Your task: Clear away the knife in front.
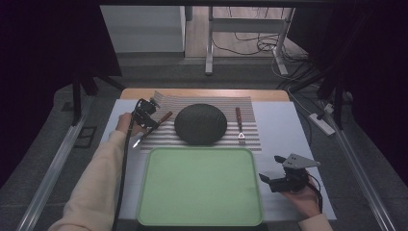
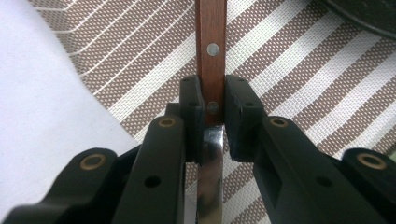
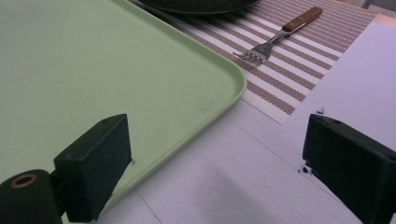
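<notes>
Green tray (image 1: 199, 185) sits nearest the person, bare, front and centre on the white table (image 1: 284, 130); everything else is placed relative to it. Just off the tray's right edge, the right gripper (image 1: 269, 178) rests low over the table, held in the person's hand (image 1: 304, 199). Its jaws stand wide apart with nothing between them, and the right gripper view looks across the tray's rounded corner (image 3: 236, 77). It looks parked, probably waiting its turn.

Beyond the tray's far edge lies a striped brown-and-white placemat (image 1: 250, 137). On it, behind the tray's middle, is a dark round plate (image 1: 200, 123). A fork (image 1: 239, 126) with a wooden handle lies behind the tray's far right corner, tines pointing toward the tray, untouched.

Behind the tray's far left corner is the knife (image 1: 153, 127), wood handle, steel blade, lying slanted on the mat's left edge with the blade tip toward the tray. The left gripper (image 1: 149, 124) is on it: the left gripper view shows both jaws pressed against the sides of the knife (image 2: 211, 70) right where handle meets blade, by the lower rivet. So clamped on the knife, which appears to lie on the mat, not yet lifted. Gripping at the handle end keeps the pads on wood, not slick steel. Likely aim: clear the knife onto the tray, since the tray is bare and close.
</notes>
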Available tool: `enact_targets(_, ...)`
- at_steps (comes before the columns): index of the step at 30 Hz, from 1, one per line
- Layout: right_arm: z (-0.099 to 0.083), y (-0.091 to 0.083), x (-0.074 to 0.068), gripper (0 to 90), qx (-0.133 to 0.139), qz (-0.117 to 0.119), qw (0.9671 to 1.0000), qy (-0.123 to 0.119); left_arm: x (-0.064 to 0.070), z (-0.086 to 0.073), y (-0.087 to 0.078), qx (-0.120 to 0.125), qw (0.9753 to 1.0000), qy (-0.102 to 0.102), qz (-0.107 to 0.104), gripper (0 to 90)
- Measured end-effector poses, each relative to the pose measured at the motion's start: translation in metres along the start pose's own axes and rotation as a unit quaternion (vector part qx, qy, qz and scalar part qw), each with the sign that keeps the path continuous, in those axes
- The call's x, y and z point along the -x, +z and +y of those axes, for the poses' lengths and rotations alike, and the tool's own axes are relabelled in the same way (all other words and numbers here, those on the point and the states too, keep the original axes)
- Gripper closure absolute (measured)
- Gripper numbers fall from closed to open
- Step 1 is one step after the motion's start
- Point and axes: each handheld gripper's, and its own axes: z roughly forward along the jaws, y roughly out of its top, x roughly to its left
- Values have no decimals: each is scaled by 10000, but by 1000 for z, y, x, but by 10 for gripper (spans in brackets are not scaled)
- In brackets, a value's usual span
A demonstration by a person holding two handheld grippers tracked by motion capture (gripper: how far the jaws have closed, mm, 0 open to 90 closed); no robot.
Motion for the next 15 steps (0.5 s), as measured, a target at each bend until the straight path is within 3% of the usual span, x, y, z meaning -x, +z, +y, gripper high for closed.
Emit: enact_targets(15,0,-1,0,79,7,-5,10000,-1,9,-2,-12,92,9998,172,26,777)
